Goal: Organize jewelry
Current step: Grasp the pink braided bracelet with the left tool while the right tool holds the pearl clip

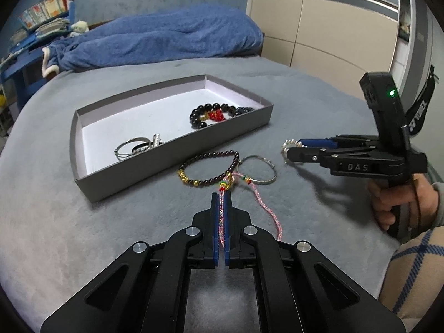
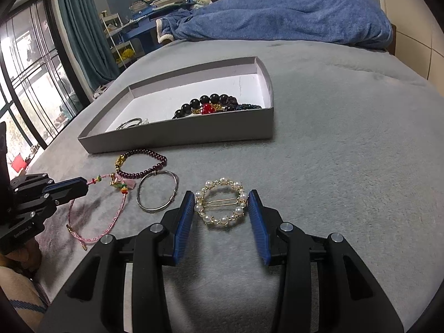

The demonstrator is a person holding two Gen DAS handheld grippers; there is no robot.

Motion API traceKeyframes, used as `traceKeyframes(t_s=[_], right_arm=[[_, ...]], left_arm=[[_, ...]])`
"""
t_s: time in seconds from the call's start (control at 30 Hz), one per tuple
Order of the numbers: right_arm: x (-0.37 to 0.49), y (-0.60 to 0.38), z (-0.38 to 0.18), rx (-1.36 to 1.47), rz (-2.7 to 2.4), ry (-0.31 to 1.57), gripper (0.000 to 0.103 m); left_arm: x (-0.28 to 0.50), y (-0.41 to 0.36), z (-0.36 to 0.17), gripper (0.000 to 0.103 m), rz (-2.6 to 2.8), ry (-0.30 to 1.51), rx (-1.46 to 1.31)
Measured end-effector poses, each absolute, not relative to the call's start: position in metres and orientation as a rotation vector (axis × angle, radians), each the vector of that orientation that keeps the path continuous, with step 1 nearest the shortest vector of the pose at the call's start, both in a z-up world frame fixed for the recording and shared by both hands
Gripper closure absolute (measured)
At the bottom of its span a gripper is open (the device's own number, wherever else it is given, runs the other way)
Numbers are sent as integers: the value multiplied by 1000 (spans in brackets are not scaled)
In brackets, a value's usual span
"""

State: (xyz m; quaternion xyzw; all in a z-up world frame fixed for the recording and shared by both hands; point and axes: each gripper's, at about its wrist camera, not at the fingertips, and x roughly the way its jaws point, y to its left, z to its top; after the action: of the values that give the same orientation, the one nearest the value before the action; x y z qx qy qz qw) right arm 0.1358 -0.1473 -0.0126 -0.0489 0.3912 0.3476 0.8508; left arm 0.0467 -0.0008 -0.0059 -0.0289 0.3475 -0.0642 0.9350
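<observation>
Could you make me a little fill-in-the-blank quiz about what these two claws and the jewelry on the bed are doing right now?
1. The left claw is shut on the ____ braided cord.
2. The open right claw has a finger on either side of the round ____ hair clip.
3. The black bead bracelet lies inside the grey ____.
4. The silver bangle lies on the blanket, ____ the box.

Missing words: pink; pearl; box; outside
</observation>
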Motion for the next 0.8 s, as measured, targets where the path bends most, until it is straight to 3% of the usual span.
traceKeyframes(t_s=[0.8], right_arm=[[132, -150, -5, -82, 758, 774, 63]], left_arm=[[68, 49, 73, 100, -98, 527, -215]])
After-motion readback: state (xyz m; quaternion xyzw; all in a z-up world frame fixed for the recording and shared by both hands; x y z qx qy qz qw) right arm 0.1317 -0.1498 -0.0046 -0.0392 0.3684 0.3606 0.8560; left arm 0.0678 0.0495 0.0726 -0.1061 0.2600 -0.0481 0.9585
